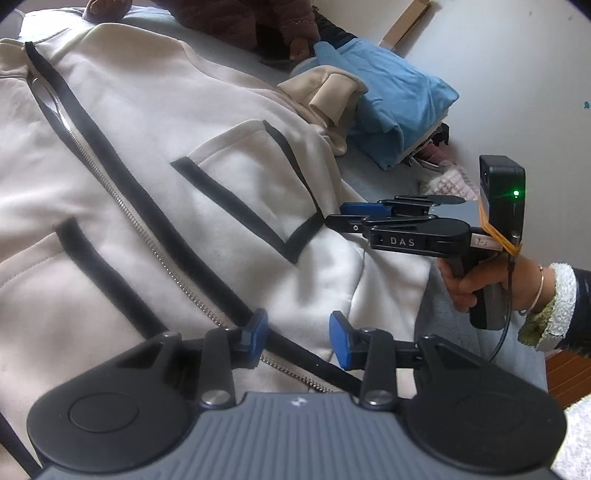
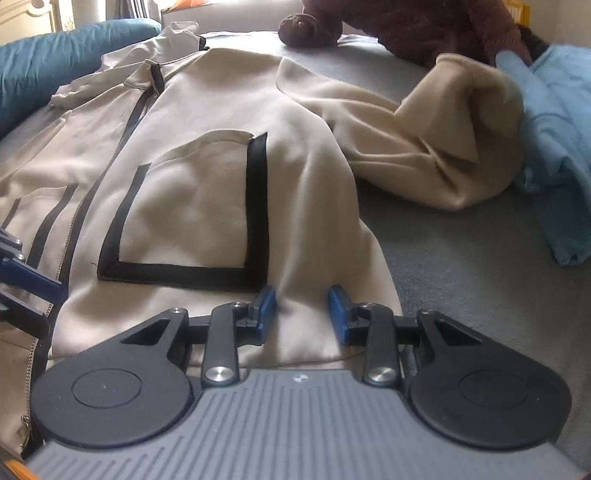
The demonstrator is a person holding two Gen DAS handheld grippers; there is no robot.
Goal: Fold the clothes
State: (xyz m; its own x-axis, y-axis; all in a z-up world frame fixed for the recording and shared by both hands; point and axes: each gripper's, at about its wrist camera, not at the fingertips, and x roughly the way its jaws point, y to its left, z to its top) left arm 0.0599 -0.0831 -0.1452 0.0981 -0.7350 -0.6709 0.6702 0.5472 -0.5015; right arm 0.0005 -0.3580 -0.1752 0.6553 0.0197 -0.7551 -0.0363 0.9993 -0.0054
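A cream zip jacket (image 1: 155, 122) with black trim lies front up on the grey bed. My left gripper (image 1: 299, 339) hovers low over its hem at the zipper, jaws apart, with the black trim and zipper running between the pads. My right gripper (image 2: 302, 314) is over the hem below the black-edged pocket (image 2: 192, 206). Its pads stand apart with flat cream cloth between them, not pinched. In the left wrist view, the right gripper (image 1: 341, 218) points at the pocket's corner, held by a hand (image 1: 469, 280). One sleeve (image 2: 424, 147) lies bunched to the right.
Folded light blue clothes (image 1: 402, 99) sit beside the bunched sleeve, also seen as blue clothes (image 2: 554, 147). A brown padded garment (image 2: 424, 22) lies at the far edge and a teal pillow (image 2: 55, 55) at far left. Bare grey sheet (image 2: 461, 277) lies right of the jacket.
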